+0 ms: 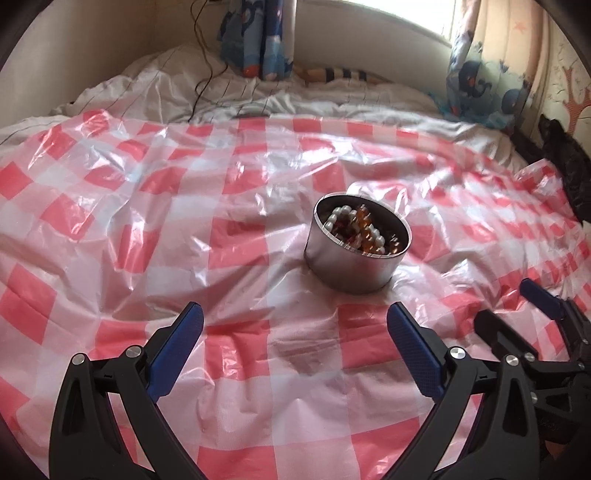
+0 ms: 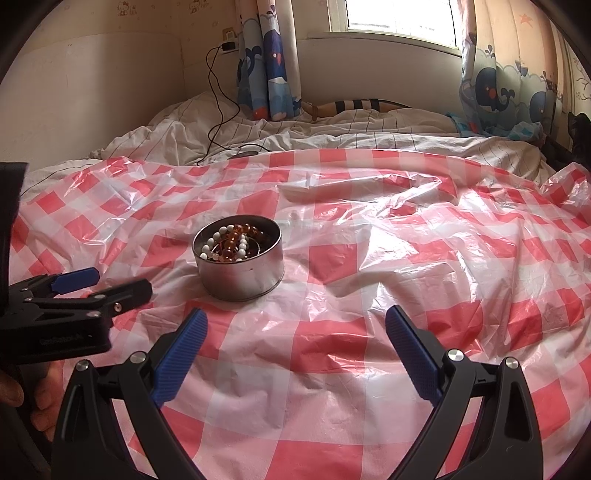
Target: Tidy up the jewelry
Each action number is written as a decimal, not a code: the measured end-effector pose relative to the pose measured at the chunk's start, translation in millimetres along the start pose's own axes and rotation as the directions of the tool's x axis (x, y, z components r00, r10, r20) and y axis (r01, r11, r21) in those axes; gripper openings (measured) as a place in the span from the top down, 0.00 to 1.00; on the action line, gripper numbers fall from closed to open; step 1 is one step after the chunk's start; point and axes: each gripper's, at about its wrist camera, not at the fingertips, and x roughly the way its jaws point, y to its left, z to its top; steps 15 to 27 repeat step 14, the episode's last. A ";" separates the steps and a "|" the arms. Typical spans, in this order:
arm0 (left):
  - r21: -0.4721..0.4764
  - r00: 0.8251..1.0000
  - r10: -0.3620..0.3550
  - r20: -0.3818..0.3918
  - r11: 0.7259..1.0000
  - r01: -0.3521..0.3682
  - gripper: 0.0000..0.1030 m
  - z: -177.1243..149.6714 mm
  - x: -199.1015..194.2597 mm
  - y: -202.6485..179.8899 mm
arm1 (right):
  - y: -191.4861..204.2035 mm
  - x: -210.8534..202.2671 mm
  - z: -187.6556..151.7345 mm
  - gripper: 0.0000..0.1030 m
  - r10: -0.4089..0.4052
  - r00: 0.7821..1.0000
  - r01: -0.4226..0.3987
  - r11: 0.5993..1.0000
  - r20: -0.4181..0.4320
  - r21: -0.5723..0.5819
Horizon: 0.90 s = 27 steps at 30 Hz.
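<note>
A: What lies under the tools?
B: A bed (image 2: pixel 332 136) with a red-checked plastic sheet (image 2: pixel 369 369); curtains (image 2: pixel 266 74) and a window (image 2: pixel 399 18) beyond.
A: How many things?
B: One tin (image 2: pixel 240 273), ahead of both tools, holding white and amber beads (image 2: pixel 232 242). Left tool (image 1: pixel 295 325) and right tool (image 2: pixel 295 328) both released, empty.

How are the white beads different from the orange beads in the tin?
The white beads are milky and solid-looking, while the orange beads are clear and glassy like amber. The white beads curve round the outside of the heap, while the orange beads bunch in its middle. Both are round beads on strings, lying tangled together inside the open metal tin on the checked sheet.
</note>
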 end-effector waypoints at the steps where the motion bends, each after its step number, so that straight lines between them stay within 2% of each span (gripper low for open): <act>1: 0.008 1.000 0.008 0.008 1.000 -0.008 0.07 0.8 -1.7 -1.3 | 0.0 0.4 0.1 0.10 -0.001 1.000 0.001 1.000 0.000 0.000; 5: 0.015 1.000 0.008 0.010 1.000 -0.008 0.07 2.3 -1.8 -3.0 | -0.4 0.8 0.5 0.10 -0.001 1.000 0.001 1.000 -0.002 -0.003; 9: -0.003 0.999 0.029 -0.041 1.000 -0.029 0.07 6.2 2.9 -1.3 | -0.5 0.9 0.5 0.10 -0.001 1.000 0.001 1.000 -0.002 -0.002; 27: -0.003 0.999 0.034 -0.041 0.999 -0.034 0.07 5.4 3.0 -0.3 | -0.7 0.4 -0.2 0.10 -0.003 1.000 0.003 1.000 -0.003 -0.002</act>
